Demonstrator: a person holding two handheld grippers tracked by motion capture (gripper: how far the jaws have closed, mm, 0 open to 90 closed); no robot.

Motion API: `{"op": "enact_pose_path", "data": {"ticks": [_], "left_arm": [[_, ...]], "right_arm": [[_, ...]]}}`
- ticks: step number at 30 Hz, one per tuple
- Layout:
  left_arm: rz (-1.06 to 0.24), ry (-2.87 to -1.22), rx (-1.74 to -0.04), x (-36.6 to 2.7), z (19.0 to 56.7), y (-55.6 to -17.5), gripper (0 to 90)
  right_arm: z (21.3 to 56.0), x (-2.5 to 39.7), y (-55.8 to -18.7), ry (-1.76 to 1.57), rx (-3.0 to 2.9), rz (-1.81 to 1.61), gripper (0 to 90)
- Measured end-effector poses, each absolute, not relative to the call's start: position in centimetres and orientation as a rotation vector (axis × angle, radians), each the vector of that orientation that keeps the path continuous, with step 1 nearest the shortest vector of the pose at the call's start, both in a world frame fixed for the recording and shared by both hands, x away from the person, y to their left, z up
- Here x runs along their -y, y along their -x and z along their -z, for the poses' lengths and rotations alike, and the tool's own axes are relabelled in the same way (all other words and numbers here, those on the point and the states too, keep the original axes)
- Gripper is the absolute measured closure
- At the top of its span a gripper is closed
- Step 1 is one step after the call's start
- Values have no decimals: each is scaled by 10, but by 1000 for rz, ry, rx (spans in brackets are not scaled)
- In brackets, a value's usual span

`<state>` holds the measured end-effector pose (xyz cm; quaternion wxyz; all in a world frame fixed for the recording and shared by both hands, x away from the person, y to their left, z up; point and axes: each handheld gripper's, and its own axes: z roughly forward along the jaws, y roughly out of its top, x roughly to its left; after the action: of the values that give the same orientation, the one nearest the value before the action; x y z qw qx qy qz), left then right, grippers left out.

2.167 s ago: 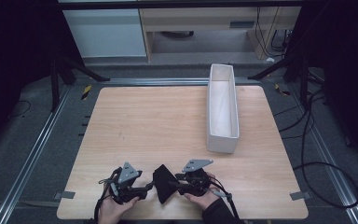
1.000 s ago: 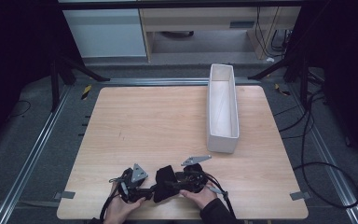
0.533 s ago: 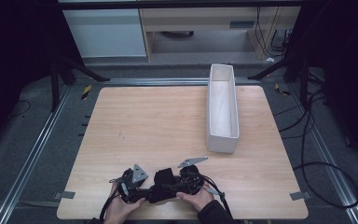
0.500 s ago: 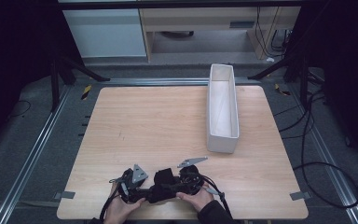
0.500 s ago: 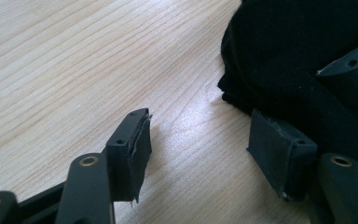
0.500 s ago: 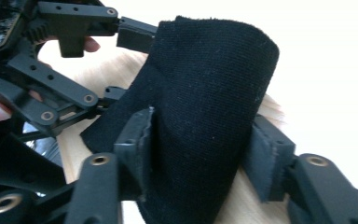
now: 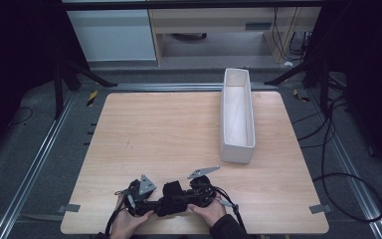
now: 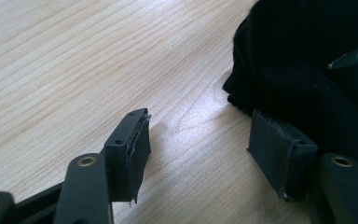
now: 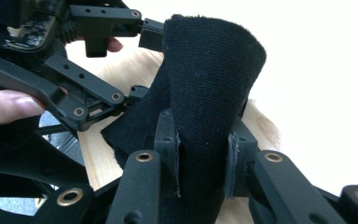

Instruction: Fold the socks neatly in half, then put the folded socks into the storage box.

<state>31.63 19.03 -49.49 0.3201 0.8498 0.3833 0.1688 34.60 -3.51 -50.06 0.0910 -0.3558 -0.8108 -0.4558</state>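
**Inspector A:** Location of the item?

**Inspector B:** The black knitted cloth (image 7: 171,198) lies at the near edge of the pale wooden counter (image 7: 179,129), left of centre, between the two grippers. The right gripper (image 9: 202,161) is clamped on a raised fold of it; the right gripper view shows the fabric pinched between both pads and standing up as a rounded ridge.

**Inspector A:** And the left gripper?

**Inspector B:** The left gripper (image 8: 209,140) stands with its jaws apart, empty, low over the counter. One pad lies just beside the cloth's edge, the other over bare wood. Judged purpose: the right holds the fold up so the left can take a second hold on the hem.

**Inspector A:** Change against the earlier frame?

**Inspector B:** About two seconds back the cloth lay wider, with the grippers further apart. Both have since closed in and the cloth is bunched tighter. The long white rectangular tray (image 7: 237,117) near the far right corner has not moved and holds nothing visible.
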Motion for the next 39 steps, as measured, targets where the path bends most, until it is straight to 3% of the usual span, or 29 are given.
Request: {"op": "enact_pose_path", "data": {"ticks": [14,39], "left_arm": [[-475,-2130,-1053,-215,485,-322,350],[-480,-2113,-1100,-226,486,-329,345]], "right_arm": [[461,65,-357,979,2498,1513,716],[396,95,-377,812,2713,1542,713]]}}
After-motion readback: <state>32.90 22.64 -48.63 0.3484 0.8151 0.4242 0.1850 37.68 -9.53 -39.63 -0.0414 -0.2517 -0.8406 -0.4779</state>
